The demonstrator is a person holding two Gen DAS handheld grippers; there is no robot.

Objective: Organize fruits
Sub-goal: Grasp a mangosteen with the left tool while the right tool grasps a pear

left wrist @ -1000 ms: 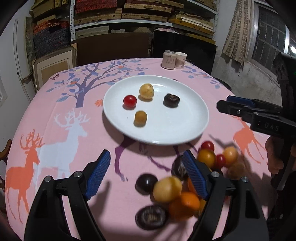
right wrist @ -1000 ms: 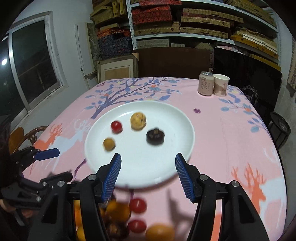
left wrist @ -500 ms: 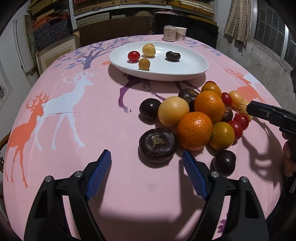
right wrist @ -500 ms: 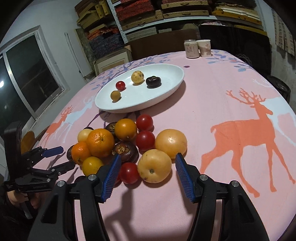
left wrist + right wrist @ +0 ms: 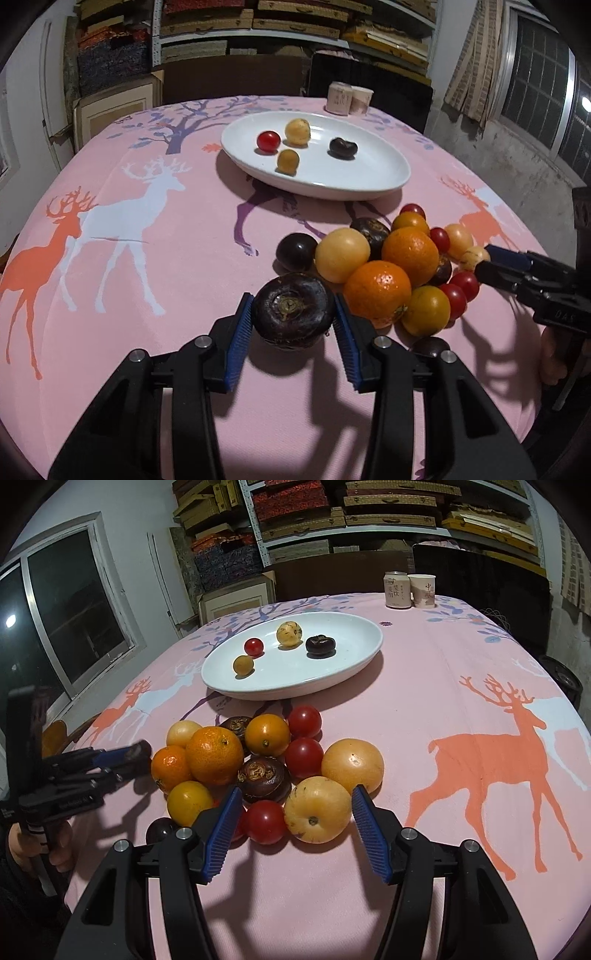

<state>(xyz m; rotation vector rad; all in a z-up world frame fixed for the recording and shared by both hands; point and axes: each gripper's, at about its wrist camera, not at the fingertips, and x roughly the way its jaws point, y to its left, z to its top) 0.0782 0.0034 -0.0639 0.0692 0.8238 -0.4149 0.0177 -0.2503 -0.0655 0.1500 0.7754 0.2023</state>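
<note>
At lower centre, the left gripper (image 5: 293, 326) has just closed its blue pads on a dark purple fruit (image 5: 291, 312) beside the fruit pile (image 5: 391, 266), while the right gripper (image 5: 293, 829) stands open around a yellow fruit (image 5: 317, 809).

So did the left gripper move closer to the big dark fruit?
Yes. The left gripper came down toward the pile, the white plate now farther off, and its jaws have just been closing around the big dark fruit.
</note>
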